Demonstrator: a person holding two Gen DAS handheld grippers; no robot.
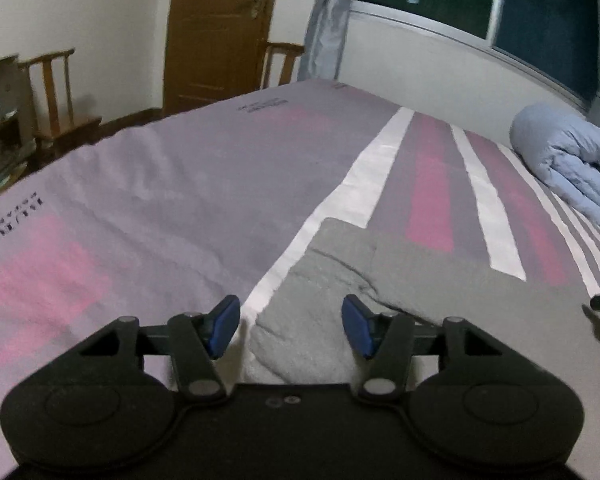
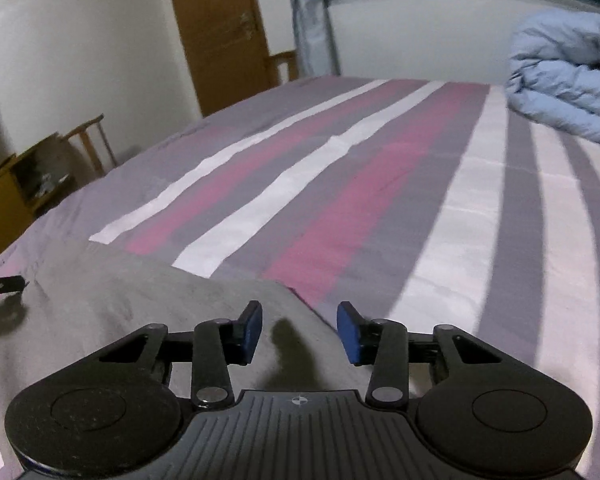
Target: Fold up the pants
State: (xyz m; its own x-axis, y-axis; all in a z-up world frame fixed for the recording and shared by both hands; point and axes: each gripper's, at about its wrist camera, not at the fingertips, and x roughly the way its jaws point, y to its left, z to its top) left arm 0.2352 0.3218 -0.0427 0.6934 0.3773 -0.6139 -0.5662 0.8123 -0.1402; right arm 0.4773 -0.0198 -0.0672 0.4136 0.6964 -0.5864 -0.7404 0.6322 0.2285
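Grey pants lying flat on the striped bedsheet, near edge of the bed. Left gripper hovering above them, blue pads apart, pinching nothing. Right gripper likewise spread over the pants' right edge, empty.

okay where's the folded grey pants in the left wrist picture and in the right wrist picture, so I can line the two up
Left wrist view: the grey pants lie lower centre to right, just beyond the fingers.
Right wrist view: the grey pants lie lower left to centre, under and ahead of the fingers.
Shared landmark: the rolled light blue duvet at the right edge of both, on the striped bed sheet.
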